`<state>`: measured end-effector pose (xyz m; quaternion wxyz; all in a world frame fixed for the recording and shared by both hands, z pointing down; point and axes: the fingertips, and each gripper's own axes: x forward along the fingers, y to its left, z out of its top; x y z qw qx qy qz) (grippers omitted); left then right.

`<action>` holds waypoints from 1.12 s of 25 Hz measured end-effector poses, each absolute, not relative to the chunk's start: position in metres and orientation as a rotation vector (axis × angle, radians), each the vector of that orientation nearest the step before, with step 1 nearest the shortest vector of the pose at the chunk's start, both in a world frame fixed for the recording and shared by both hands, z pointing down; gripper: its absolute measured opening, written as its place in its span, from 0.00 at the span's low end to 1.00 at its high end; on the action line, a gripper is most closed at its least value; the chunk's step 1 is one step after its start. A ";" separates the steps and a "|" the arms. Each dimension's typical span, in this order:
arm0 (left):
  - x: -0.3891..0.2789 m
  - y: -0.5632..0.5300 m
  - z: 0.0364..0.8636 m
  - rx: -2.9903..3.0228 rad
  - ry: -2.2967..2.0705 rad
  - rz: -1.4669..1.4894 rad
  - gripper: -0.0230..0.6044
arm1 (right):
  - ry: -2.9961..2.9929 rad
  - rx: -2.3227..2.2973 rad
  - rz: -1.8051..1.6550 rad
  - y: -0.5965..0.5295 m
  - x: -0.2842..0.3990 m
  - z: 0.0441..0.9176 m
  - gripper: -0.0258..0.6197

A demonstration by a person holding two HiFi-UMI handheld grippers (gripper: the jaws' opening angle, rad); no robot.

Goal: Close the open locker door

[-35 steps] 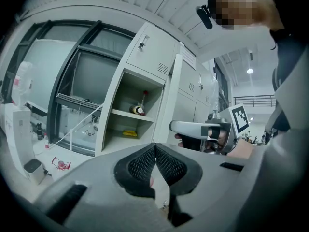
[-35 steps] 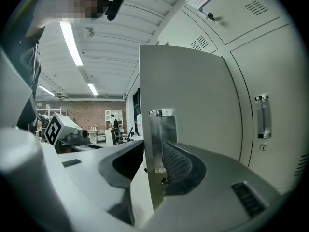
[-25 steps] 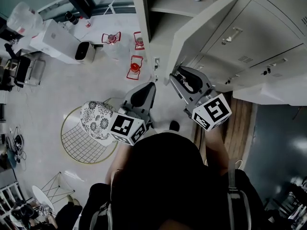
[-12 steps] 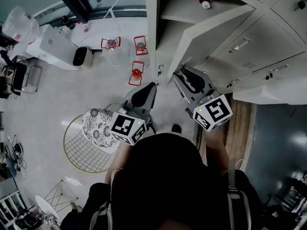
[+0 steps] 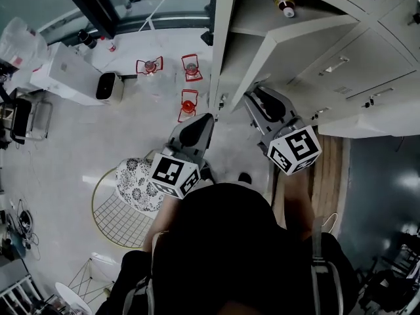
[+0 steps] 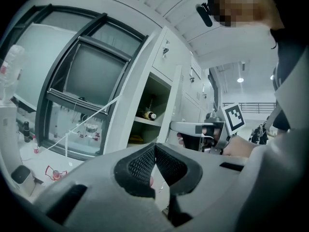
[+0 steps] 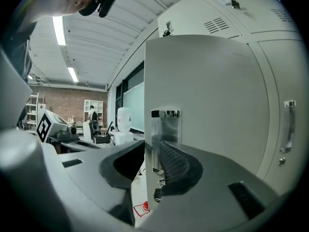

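1. Looking steeply down onto a pale workshop floor (image 5: 131, 130) dotted with small red wire frames (image 5: 188, 102) at upper centre; showing a grey locker bank (image 5: 367, 51) across the upper right of the head view.
2. Finding the locker door (image 5: 259, 61) at top centre, swung out from the bank toward the person; showing its open compartment (image 5: 249, 15) just left of it, with a bottle (image 5: 285, 5) on the shelf inside.
3. Placing the right gripper (image 5: 252, 98) at the door's free edge, just above centre frame; placing the left gripper (image 5: 197, 125) lower left of it, apart from the door; judging the right as plainly the nearer.
4. Looking along the right gripper's jaws: showing the door's free edge and its metal latch plate (image 7: 165, 139) running upright through the jaw gap at centre frame; showing one jaw left of the edge and the ribbed pad of the other over the door face; closing in on that edge, with no firm clamp to be made out yet.
5. Looking along the left gripper's jaws: clenched, ribbed pads meeting at their tips, nothing between; pointing toward the open compartment at centre frame.
6. Judging the coming move to hinge on that upright edge sitting between the right jaws, with the door face spreading to the right of that view; probably calling for a sideways carry of the edge toward the compartment, up and left in the head view.
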<state>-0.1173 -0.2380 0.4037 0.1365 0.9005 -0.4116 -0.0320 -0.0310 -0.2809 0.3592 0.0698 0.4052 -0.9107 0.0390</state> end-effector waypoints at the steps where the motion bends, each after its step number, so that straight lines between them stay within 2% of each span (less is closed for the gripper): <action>1: -0.120 -0.240 0.404 2.610 -1.185 -0.091 0.07 | -2.735 1.224 0.114 -0.284 -0.032 0.359 0.19; 4: -0.129 -0.244 0.406 2.619 -1.169 -0.085 0.07 | -2.715 1.236 0.104 -0.294 -0.037 0.360 0.15; 28: -0.171 -0.274 0.402 2.649 -1.148 -0.100 0.07 | -2.622 1.438 0.072 -0.367 -0.054 0.361 0.10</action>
